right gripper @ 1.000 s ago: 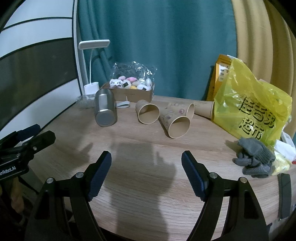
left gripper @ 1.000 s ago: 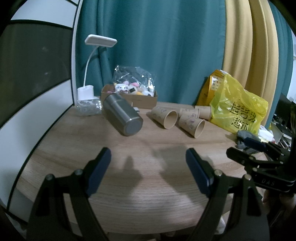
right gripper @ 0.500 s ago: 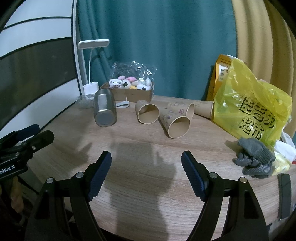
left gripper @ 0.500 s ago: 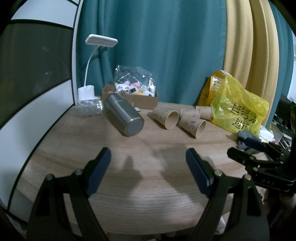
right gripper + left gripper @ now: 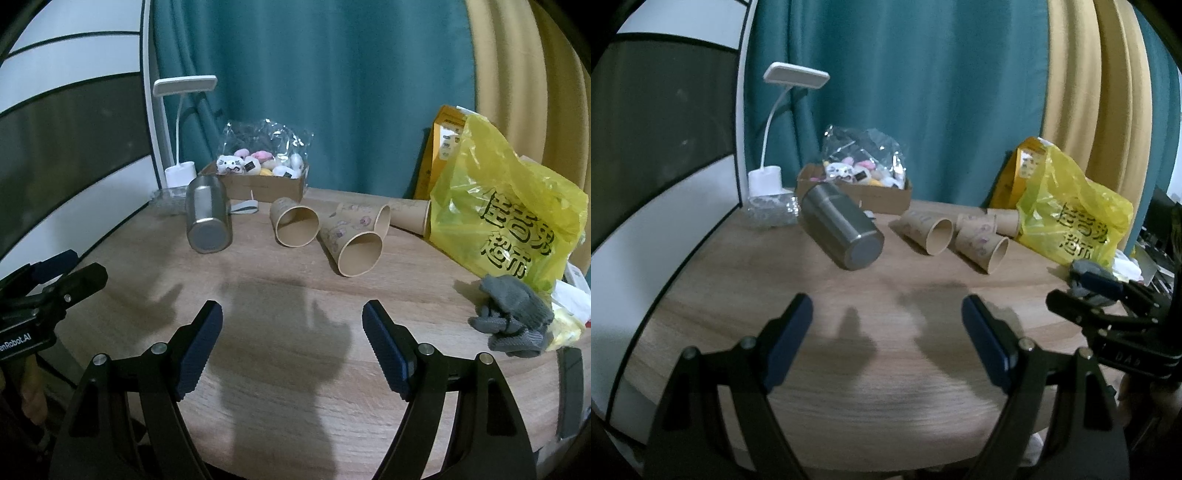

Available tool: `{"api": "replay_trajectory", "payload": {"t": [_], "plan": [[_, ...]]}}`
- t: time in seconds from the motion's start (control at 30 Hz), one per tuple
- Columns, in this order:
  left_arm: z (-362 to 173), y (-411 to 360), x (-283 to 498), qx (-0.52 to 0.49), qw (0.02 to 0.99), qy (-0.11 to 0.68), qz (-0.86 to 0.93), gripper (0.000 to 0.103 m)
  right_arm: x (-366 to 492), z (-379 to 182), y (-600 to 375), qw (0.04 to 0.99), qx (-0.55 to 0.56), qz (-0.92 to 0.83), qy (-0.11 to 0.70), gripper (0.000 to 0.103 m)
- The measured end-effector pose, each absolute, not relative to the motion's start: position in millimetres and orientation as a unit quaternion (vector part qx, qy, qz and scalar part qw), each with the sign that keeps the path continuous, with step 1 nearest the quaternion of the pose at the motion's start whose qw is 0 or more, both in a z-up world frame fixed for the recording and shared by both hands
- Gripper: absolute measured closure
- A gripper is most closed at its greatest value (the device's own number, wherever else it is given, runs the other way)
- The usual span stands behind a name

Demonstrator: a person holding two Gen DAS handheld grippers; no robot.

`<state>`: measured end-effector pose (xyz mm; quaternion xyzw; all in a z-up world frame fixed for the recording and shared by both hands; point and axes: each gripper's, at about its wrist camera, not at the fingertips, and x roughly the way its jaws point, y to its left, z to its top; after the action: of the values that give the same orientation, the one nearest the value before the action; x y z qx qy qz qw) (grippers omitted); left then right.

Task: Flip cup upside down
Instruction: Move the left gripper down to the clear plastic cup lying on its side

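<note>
1. Cups everywhere, all on their sides: the nearest paper cup (image 5: pixel 352 242) lies on the wooden surface (image 5: pixel 295 369), mouth facing the grippers, which looks handy for a sideways pinch on its wall.
2. Left of that cup lies a second paper cup (image 5: pixel 293 223), and further left a steel tumbler (image 5: pixel 208 218), base towards us.
3. Right of that cup, touching the cups behind it, sits a yellow bag (image 5: pixel 506 218).
4. Right gripper (image 5: pixel 291 347) hovers short of that cup, jaws wide, nothing between them.
5. Left gripper (image 5: pixel 886 338) likewise: jaws spread, empty, well short of the cups.
</note>
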<state>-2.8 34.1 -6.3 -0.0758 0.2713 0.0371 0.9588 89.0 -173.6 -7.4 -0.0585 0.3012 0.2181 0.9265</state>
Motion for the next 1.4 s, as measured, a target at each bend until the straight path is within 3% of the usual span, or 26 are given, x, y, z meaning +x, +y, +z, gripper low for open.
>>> {"api": "replay_trajectory", "payload": {"t": [0.27, 0.63, 1.07, 1.4], "plan": [[-17, 71, 28, -0.088, 0.945, 0.311, 0.057, 0.019, 109, -14, -158, 0.918, -0.069, 0.228, 0.318, 0.022], [-27, 173, 131, -0.05, 0.913, 0.394, 0.094, 0.019, 163, -18, -112, 0.897, -0.107, 0.254, 0.346, 0.022], [-41, 208, 269, 0.215, 0.838, 0.5, 0.031, 0.019, 229, -20, -73, 0.878, -0.115, 0.278, 0.373, 0.022], [-62, 219, 323, 0.299, 0.797, 0.525, -0.016, 0.019, 256, -31, -87, 0.876, -0.108, 0.264, 0.388, 0.022]]}}
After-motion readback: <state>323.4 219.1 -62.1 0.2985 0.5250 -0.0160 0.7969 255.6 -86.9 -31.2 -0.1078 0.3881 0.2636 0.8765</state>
